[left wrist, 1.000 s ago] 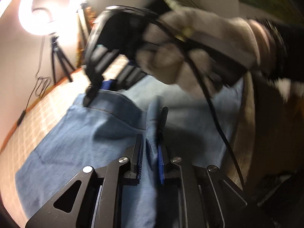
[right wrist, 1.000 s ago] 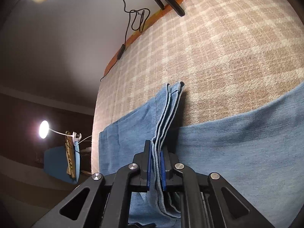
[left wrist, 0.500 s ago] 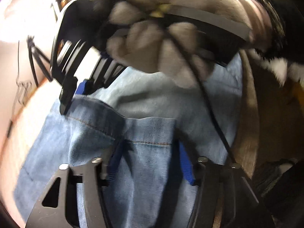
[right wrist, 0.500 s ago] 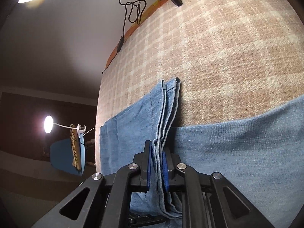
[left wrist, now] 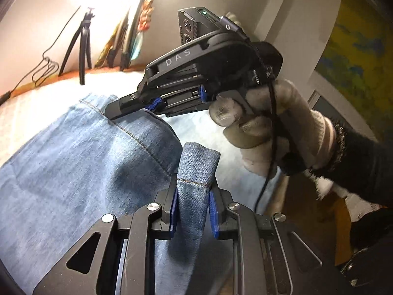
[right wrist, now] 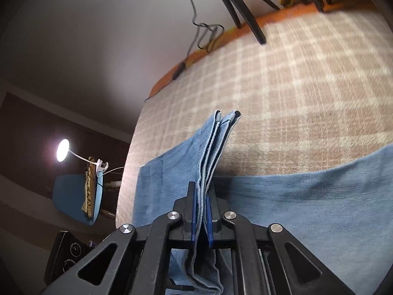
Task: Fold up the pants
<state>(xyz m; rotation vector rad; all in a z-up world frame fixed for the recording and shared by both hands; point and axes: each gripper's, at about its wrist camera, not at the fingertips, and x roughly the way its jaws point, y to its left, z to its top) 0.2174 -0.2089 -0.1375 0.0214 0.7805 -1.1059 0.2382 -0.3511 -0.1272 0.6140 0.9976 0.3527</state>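
Light-blue denim pants [left wrist: 73, 167] lie spread on a plaid-covered surface [right wrist: 307, 93]. My left gripper [left wrist: 192, 211] is shut on a bunched hem of the pants [left wrist: 196, 172] that stands up between its blue pads. My right gripper [right wrist: 202, 218] is shut on a stack of several denim edges [right wrist: 216, 142]. In the left wrist view the right gripper [left wrist: 137, 107], held by a gloved hand [left wrist: 260, 123], pinches the pants at the far hem, with its fingers against the fabric.
A ring light on a tripod [left wrist: 83, 46] and cables [left wrist: 46, 68] stand at the far edge by the wall. An orange border [right wrist: 221, 41] edges the surface. A lamp [right wrist: 62, 150] and a blue chair [right wrist: 73, 199] lie off to the left.
My left gripper was shut, opened wide half a second ago, and is now shut on a bunched hem. The right gripper kept its grip and shifted slightly, with the hem raised.
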